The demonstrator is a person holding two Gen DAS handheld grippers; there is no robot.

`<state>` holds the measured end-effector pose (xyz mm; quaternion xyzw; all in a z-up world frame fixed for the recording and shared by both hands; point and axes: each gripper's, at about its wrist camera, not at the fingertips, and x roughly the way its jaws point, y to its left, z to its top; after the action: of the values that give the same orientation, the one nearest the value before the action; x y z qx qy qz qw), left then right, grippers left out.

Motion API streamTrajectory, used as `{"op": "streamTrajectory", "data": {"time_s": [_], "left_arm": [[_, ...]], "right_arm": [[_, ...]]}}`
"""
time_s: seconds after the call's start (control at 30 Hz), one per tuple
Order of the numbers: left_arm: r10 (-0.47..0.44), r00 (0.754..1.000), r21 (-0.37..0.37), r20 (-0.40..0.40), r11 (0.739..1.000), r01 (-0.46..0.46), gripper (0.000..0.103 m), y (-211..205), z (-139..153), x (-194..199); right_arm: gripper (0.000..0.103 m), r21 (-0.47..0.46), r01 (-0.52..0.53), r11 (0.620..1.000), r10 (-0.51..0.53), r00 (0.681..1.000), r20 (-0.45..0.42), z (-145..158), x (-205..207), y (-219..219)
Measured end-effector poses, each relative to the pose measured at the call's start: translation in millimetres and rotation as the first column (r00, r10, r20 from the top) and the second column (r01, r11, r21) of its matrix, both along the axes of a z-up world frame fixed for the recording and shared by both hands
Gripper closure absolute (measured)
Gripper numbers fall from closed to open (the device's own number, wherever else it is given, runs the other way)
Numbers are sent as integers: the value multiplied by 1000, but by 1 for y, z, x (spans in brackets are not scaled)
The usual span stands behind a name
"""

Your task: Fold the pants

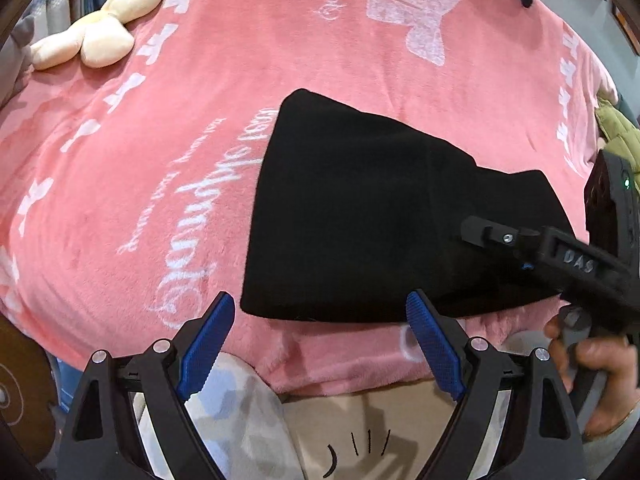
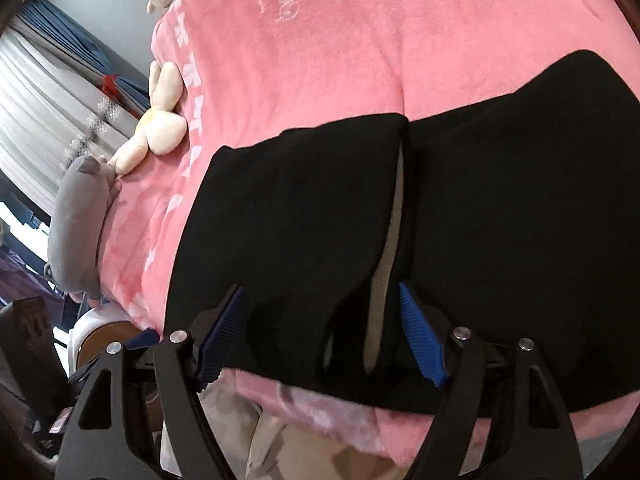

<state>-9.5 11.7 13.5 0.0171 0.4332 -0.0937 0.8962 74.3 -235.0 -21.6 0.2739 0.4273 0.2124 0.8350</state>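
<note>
A pink plush blanket with white bow prints and script (image 1: 168,184) covers the bed. On it, near the front edge, lie the black fleece pants (image 1: 360,216), folded into a thick stack with a pale lining showing along a seam in the right wrist view. A cream plush rabbit toy (image 1: 100,28) rests at the blanket's far left, beside a grey stuffed cushion (image 2: 80,220). The left gripper (image 1: 320,344) is spread wide, holding nothing, just short of the pants' near edge. The right gripper (image 2: 322,332) is also spread wide, its blue ribbed fingers (image 2: 420,332) straddling the pants' near edge.
</note>
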Motion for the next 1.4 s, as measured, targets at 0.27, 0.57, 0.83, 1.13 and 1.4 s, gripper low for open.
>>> {"op": "streamTrajectory", "data": {"time_s": [0.27,0.57,0.83,1.13,1.4], "left_arm": [[56,998,-65,-26,996,-57,18,15,16,0],[-29,999,-84,16,996,30,17,-20,38,-1],[-66,994,-82,-81,995,59,17,-56,8,28],[-29,987,-112,-157,994,12,17,-55,-16,64],[-70,976,-200,-208,979,27,13,-59,-40,90]], "right_arm": [[86,63,-55,997,46,990,135,60,2,1],[84,-265,118,957,-53,969,242,121,-40,-92],[78,-158,224,962,-217,974,60,29,-41,-134],[43,-201,254,946,-242,967,79,31,-41,-133],[30,-181,261,948,-252,965,71,23,-33,-131]]}}
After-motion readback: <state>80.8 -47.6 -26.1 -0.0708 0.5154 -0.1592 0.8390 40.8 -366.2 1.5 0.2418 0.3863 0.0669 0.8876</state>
